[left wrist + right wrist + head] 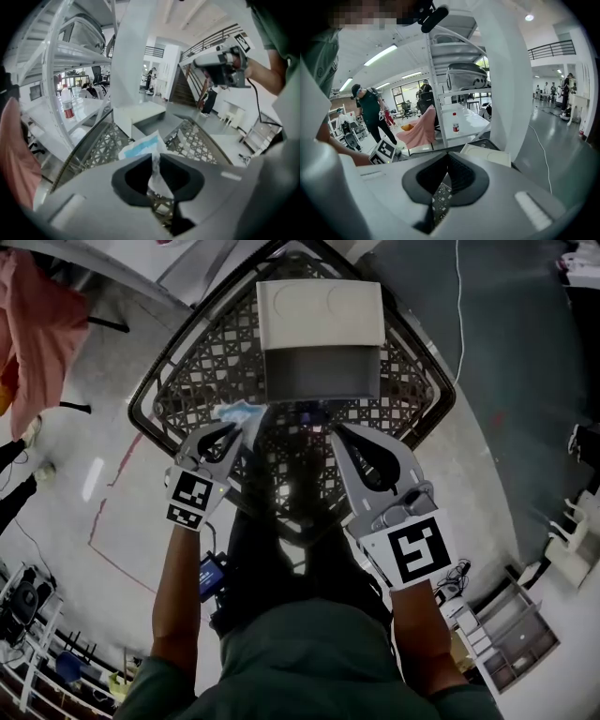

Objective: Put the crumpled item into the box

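At the far left, a pink cloth [37,334] is hanging over something beside the work place. Next to it, the person's left gripper [232,432] is pointing forward and down over the black lattice table [211,362]. Its jaws are squeezing the crumpled item [236,412], a blue and white piece. In the left gripper view, this piece [140,147] is sticking out past the tips, and a thin white part is running down between the pads. The item is not in the box. It is staying in the claw, just beside the near left corner of the open box [319,362]. The box is standing on the far half of the table, with its pale lid lying open behind it. To the right, the right gripper [342,435] is hovering near the box's front edge. Its jaws [446,157] are pressing together, with nothing between them.
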Motion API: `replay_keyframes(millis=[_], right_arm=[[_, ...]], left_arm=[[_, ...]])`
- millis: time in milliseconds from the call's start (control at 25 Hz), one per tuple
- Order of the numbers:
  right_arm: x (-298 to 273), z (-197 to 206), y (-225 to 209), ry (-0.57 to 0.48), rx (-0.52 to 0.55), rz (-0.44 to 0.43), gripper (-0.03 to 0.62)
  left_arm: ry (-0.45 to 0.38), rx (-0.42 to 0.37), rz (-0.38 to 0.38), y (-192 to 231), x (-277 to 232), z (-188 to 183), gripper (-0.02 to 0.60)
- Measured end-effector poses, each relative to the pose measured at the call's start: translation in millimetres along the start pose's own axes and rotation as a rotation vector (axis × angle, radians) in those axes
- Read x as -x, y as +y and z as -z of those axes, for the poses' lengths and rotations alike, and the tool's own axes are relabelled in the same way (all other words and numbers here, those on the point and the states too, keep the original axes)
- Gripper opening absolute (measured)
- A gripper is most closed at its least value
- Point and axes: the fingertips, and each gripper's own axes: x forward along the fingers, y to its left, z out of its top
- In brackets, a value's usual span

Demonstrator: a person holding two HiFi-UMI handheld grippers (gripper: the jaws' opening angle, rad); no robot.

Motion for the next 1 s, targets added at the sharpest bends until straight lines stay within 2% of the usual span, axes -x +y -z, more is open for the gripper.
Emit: replay_keyframes(millis=[440, 1000], right_arm=[[29, -14, -24, -0.032, -0.015, 0.047, 0.005], [57, 4, -71, -0.021, -0.06, 0.104, 0.005]], left_arm=[[-0.019, -0.072, 0.017, -6, 1, -54, 0.052], [-0.001, -0.146, 0.069, -21, -35, -93, 0.052]])
